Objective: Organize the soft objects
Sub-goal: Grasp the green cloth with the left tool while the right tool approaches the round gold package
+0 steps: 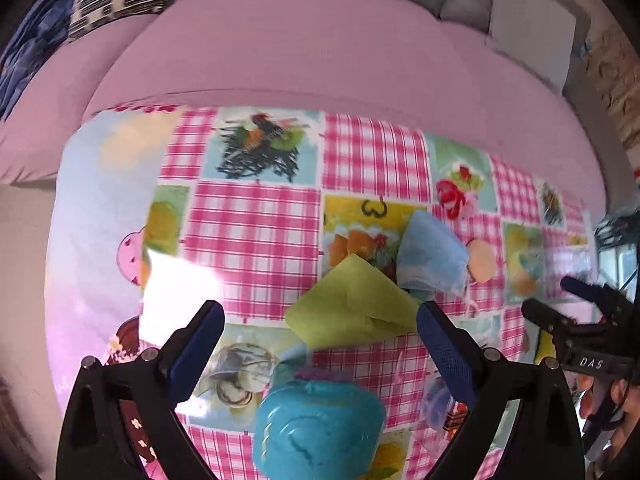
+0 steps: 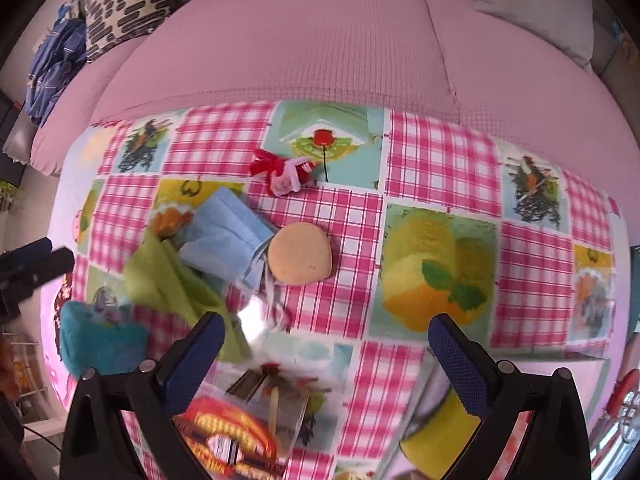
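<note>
You are between grasps: your left tool (image 1: 320,344) and right tool (image 2: 326,354) both gape wide, empty. The green cloth (image 1: 352,306) lies touching the blue mask (image 1: 432,258); next, close on one.

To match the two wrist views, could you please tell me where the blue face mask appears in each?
Left wrist: blue face mask, right of centre, behind the green cloth.
Right wrist: blue face mask, left of centre.
Shared landmark: the round tan sponge just to its right.
</note>
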Tool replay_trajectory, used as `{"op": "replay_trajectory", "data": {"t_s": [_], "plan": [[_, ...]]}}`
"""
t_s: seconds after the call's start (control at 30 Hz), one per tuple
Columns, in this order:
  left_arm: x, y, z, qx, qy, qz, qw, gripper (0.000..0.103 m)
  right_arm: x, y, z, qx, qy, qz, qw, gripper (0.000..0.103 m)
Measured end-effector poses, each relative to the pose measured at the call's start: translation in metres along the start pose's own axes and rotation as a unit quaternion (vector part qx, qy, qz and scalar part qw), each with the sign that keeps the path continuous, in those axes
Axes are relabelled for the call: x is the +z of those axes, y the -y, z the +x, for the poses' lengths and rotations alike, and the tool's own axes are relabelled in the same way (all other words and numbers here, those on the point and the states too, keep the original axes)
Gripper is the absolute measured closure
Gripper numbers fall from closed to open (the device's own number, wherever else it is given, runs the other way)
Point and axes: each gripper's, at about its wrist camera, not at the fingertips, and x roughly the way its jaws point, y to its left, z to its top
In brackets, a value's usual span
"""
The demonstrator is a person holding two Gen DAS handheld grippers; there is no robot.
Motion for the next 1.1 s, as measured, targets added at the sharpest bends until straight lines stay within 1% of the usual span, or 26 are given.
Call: {"op": "replay_trajectory", "data": {"t_s": [0.13,0.23,0.3,0.37,0.47,0.63,0.83,0.9,1.03,1.1], "plan": [[0.005,0.018,0.019,0.008,-0.024,0.007,0.9997,0.006,0.008,0.003,0.023,0.006,-0.011,0.006,1.0,0.003],[0.008,0.028,0.036,0.025,-0.053,0.009,0.9982,0.006,0.012,0.004,0.035,0.01,-0.014,0.009,1.0,0.007],[0.009,0.032,0.048,0.029,-0.072,-0.003,0.997,0.006,0.014,0.004,0.042,0.009,-0.018,0.008,1.0,0.014],[0.009,0.037,0.057,0.024,-0.079,-0.005,0.9966,0.006,0.016,0.005,0.047,0.008,-0.016,0.007,1.0,0.017],[0.01,0.047,0.066,0.043,-0.085,0.011,0.9954,0.007,0.019,0.004,0.055,0.014,-0.017,0.011,1.0,0.017],[0.009,0.058,0.082,0.051,-0.108,0.03,0.9924,0.007,0.022,0.001,0.065,0.027,-0.023,0.004,0.999,0.019],[0.005,0.067,0.1,0.066,-0.124,0.042,0.9892,0.007,0.025,-0.004,0.076,0.027,-0.028,-0.007,0.999,0.027],[0.002,0.072,0.106,0.073,-0.129,0.048,0.9878,0.007,0.025,-0.005,0.079,0.026,-0.028,-0.008,0.999,0.033],[-0.001,0.081,0.118,0.09,-0.139,0.061,0.9843,0.007,0.024,-0.009,0.085,0.028,-0.033,-0.01,0.999,0.034],[-0.001,0.084,0.121,0.09,-0.142,0.061,0.9839,0.007,0.024,-0.009,0.086,0.025,-0.033,-0.013,0.999,0.038]]}}
